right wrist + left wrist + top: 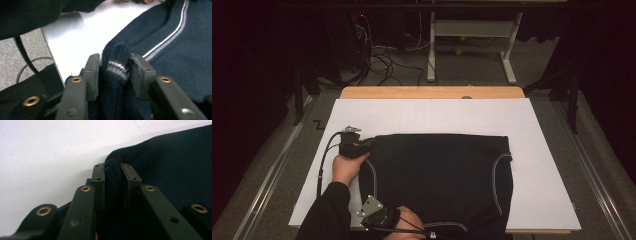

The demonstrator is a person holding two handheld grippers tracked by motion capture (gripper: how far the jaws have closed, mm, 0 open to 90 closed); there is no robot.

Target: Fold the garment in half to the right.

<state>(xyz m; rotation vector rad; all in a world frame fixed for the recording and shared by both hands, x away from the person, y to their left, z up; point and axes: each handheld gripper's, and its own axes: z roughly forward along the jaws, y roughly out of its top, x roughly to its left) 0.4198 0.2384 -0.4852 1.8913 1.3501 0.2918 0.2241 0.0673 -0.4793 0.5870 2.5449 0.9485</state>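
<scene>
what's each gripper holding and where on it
Both hold the dark knit garment: left gripper pinches a plain folded edge, right gripper pinches a bunched edge with a white stripe.

Sweater's (442,180) near edge runs off the bottom of the high view — so does the right hand (409,225). Far corner is bunched up, hidden inside the left gripper (113,173).

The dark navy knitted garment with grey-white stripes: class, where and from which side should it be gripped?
Grip the dark navy knitted garment at its left edge, coming in from the left over the white sheet. It lies flat, so only bunched edge folds fit between jaws, as with the left gripper and right gripper.
</scene>
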